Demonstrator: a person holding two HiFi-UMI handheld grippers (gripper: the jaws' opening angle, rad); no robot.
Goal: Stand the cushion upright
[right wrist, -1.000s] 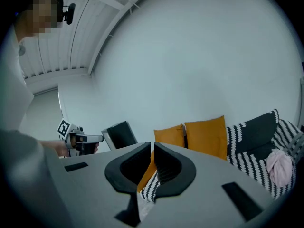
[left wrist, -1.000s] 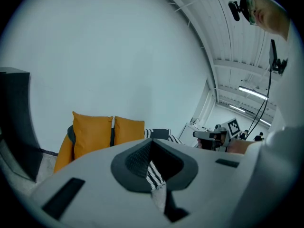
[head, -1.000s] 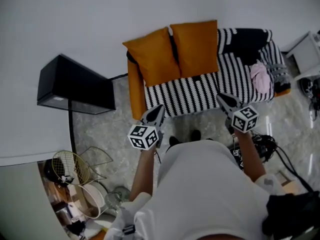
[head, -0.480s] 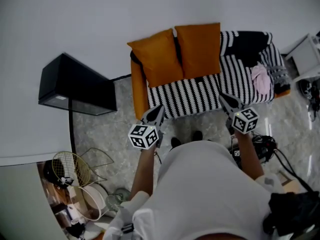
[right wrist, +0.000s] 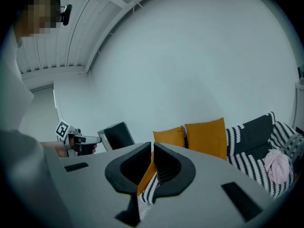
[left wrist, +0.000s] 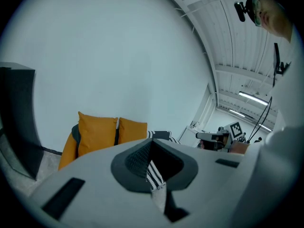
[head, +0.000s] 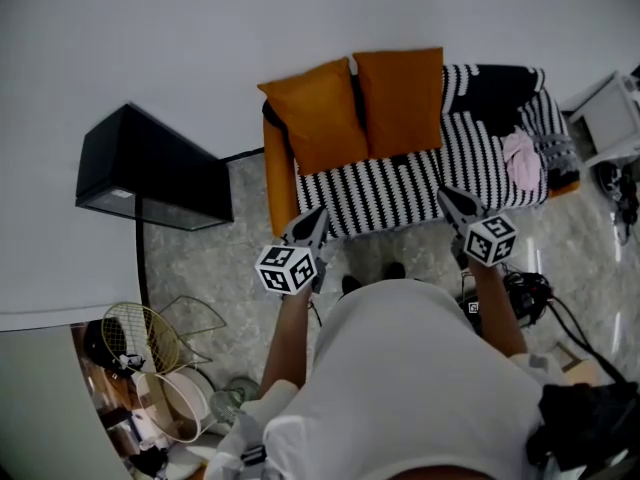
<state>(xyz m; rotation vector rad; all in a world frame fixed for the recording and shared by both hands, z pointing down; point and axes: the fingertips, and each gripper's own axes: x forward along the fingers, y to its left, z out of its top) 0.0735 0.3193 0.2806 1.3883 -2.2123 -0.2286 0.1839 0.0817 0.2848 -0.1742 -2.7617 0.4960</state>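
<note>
Both arms reach forward over the grey stone floor [head: 205,258]. The left tool [head: 318,214] and right tool [head: 446,197] are closed and empty, just short of a striped sofa [head: 400,183]. Two orange cushions [head: 400,100] stand upright at its back, against a white wall [head: 200,38].

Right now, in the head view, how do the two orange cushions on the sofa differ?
Pose: the end cushion sits skewed, with its top tipped toward the sofa's end. The inner cushion sits square.
Place: the end cushion is beside the sofa's orange armrest. The inner cushion borders the striped throw.
Shared: both are plain orange and stand upright side by side, with a narrow dark gap between them.
</note>
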